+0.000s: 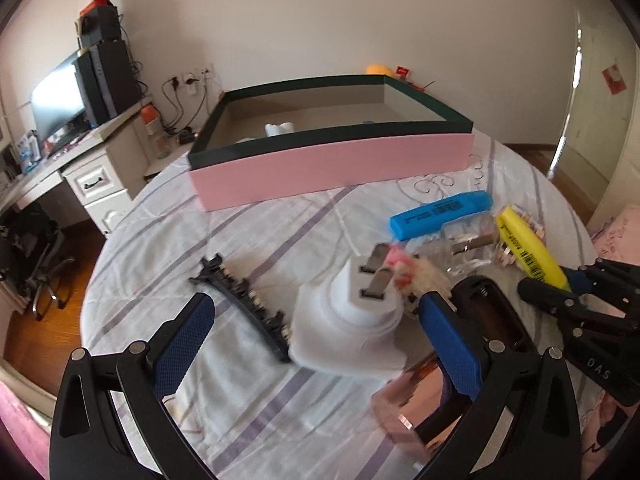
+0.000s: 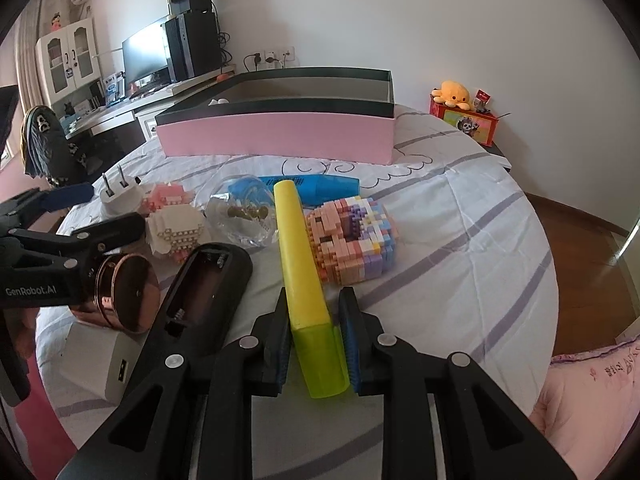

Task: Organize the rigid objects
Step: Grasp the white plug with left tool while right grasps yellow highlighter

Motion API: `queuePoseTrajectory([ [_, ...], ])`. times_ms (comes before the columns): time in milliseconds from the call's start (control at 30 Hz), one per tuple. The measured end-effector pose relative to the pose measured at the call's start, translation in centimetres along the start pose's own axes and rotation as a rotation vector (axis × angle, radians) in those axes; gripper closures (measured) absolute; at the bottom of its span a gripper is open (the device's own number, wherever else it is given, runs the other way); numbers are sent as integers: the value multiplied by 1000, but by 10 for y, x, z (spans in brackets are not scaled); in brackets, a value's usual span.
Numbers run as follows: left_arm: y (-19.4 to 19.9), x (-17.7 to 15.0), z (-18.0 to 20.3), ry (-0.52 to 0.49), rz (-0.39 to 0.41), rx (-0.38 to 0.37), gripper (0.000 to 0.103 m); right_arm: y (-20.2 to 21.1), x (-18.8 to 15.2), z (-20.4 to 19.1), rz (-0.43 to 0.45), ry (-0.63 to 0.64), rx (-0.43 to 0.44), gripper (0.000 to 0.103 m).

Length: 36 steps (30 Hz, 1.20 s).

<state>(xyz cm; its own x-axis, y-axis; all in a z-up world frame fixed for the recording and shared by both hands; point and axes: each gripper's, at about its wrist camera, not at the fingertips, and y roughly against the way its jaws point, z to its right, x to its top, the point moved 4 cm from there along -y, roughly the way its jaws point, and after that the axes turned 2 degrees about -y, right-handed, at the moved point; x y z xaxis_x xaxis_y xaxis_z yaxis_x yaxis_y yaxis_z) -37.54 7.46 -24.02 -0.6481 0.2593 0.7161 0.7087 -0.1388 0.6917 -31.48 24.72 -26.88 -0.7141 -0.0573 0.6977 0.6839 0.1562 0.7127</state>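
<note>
Open room: right half of the bed [image 2: 460,240] lies bare; pink box [image 2: 276,138] stands at the far edge.
Right gripper [image 2: 314,344]: clamped on the yellow highlighter [image 2: 300,256], near edge, beside the block figure [image 2: 352,240].
Left gripper [image 1: 316,340]: jaws wide apart around the white plug [image 1: 360,304], not touching.
Left view only: black comb [image 1: 244,304], left of the plug.

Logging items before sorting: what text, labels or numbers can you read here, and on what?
"GenRobot.AI": side of the left tool.
"DAS", seen upside down: body of the right tool.
Yellow highlighter: barcode and print, too small to read.
Blue highlighter: barcode and print, too blurred to read.
</note>
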Motion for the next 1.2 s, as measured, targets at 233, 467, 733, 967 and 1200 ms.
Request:
queuePoseTrajectory([
  [233,-6,-1,-1,-3,-24,-75,50,-4,4,0,-6,5,-7,80],
  [467,-5,-8,-7,30,-44,-87,39,-5,6,-3,-14,20,-28,80],
  [733,2,-11,-7,14,-21,-104,57,-10,11,-5,-20,38,-36,80],
  [967,14,-13,-14,23,-1,-85,58,6,13,-4,13,23,-2,85],
  [1200,39,-9,-26,46,47,-67,58,32,27,-10,83,-5,73,85],
])
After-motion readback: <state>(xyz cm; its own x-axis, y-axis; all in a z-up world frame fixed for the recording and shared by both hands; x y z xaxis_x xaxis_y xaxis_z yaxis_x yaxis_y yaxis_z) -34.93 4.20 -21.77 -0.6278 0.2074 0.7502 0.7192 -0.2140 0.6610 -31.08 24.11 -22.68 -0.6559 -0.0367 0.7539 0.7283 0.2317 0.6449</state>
